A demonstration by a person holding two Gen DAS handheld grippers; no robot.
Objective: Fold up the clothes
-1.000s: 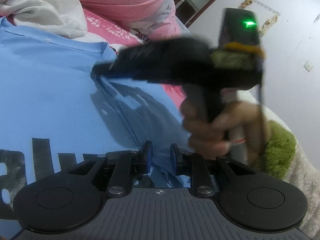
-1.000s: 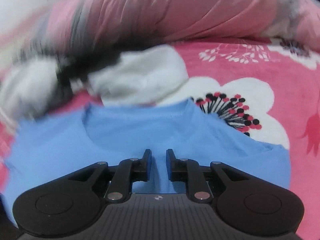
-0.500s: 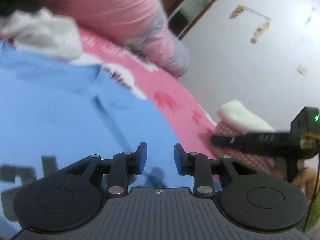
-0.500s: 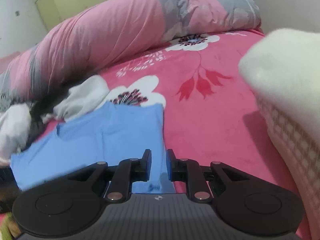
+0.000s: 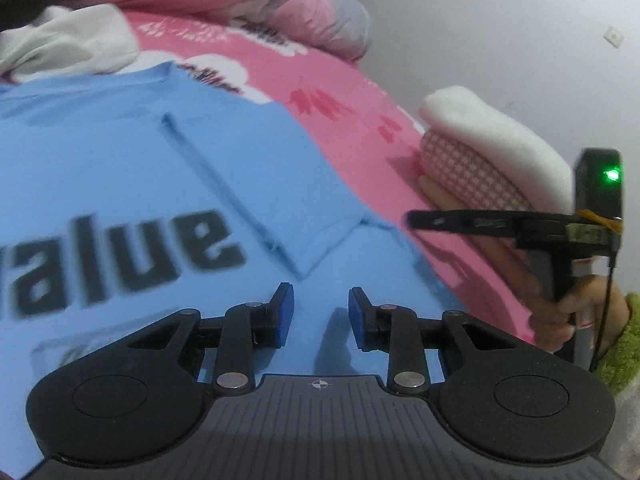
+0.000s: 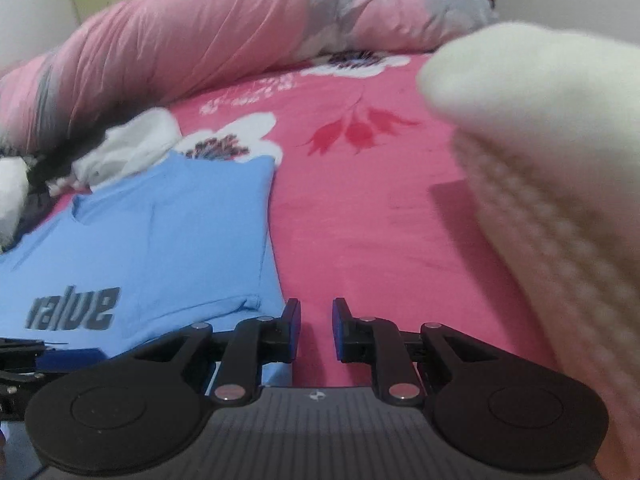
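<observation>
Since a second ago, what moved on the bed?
The right tongs pulled back from over the blue shirt toward its right edge, beside the folded stack; they are open over the pink blanket. The shirt's sleeve is now folded in. The left tongs stayed open above the shirt, holding nothing.

T-shirt (image 5: 120, 152): light blue, dark grey lettering.
Bed sheet (image 6: 360, 216): hot pink, white-and-red flower print.
Duvet (image 6: 208, 28): pink with grey patches.
Folded stack (image 5: 472, 168): white over red-and-white check.
Sleeve (image 5: 624, 344): green.
Gripper pads (image 5: 285, 314): blue.
</observation>
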